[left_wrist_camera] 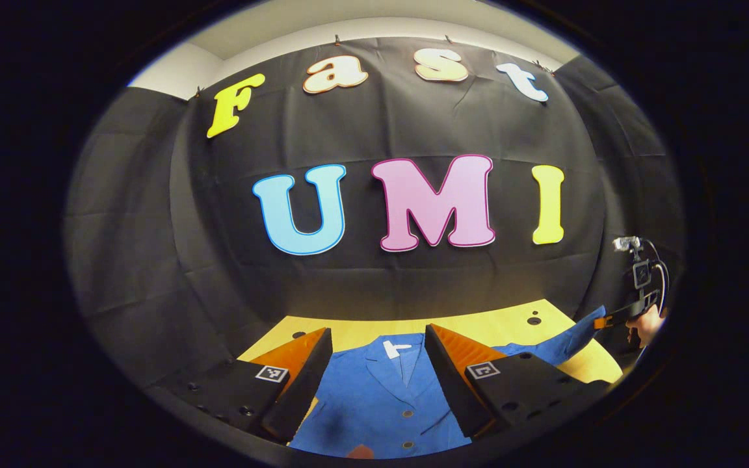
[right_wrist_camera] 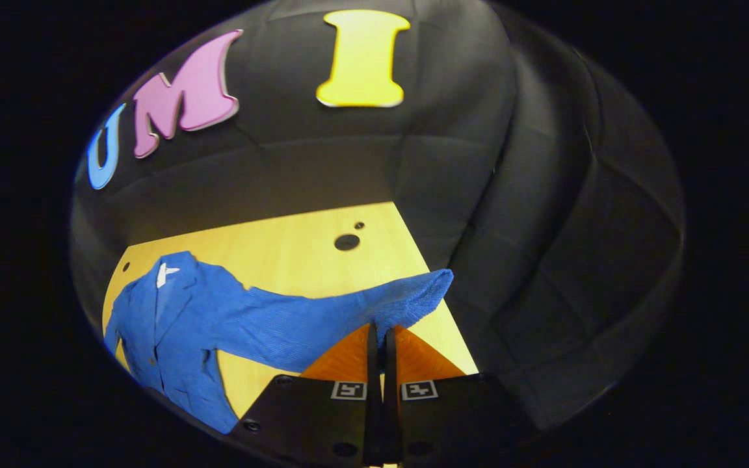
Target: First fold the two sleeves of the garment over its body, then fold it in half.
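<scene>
R gripper (right_wrist_camera: 381, 335) fingers pinch the soft, floppy blue garment (right_wrist_camera: 179, 318) by its sleeve (right_wrist_camera: 407, 296) cuff, L gripper (left_wrist_camera: 378, 354) spread over collar; we'd grip cuffs

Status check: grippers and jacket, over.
Right gripper shut on sleeve near cuff. Left gripper open above blue jacket. Jacket flat on table, unfolded.

One blue jacket (right_wrist_camera: 173, 318) with one white collar label (right_wrist_camera: 163, 274) and two visible front buttons (left_wrist_camera: 407, 413) lies on one yellow desk (right_wrist_camera: 296, 253), attended by two claws, left (left_wrist_camera: 378, 338) and right (right_wrist_camera: 381, 333).
</scene>
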The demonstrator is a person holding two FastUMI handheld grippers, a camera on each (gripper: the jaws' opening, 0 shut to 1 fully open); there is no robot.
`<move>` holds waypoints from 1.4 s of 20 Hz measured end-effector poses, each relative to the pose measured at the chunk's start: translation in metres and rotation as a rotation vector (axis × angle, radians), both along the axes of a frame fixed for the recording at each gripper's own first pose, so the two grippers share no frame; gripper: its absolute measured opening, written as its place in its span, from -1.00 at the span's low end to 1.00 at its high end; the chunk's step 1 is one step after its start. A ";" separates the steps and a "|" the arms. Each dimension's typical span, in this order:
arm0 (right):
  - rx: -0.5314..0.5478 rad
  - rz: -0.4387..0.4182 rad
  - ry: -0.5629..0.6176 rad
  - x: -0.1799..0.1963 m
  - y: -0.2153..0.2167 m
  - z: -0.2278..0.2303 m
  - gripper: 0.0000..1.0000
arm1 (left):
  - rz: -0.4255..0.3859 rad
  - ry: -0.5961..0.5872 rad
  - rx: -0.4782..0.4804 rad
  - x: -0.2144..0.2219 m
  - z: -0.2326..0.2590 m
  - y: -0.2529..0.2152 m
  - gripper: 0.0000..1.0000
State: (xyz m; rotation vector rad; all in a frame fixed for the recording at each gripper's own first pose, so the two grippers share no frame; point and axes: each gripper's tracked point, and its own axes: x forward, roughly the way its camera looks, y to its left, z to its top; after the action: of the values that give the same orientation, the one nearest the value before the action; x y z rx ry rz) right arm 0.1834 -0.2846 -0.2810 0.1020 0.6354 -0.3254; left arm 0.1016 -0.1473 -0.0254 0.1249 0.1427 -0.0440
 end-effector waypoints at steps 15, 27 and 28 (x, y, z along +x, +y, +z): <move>0.098 0.372 -0.248 0.121 0.401 0.121 -0.92 | 0.175 0.034 -0.144 -0.024 -0.047 0.244 0.69; 0.422 0.523 0.093 0.134 0.600 -0.099 -0.77 | 0.424 0.239 -0.107 -0.069 -0.122 0.381 0.64; 0.443 0.523 0.110 0.135 0.605 -0.108 -0.91 | 0.433 0.263 -0.114 -0.069 -0.130 0.381 0.64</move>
State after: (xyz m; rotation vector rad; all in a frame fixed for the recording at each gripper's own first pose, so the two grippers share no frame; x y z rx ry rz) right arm 0.3183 0.3201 -0.3886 0.3361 0.8095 0.3211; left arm 0.0327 0.2341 -0.1553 -0.0284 0.4266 0.3642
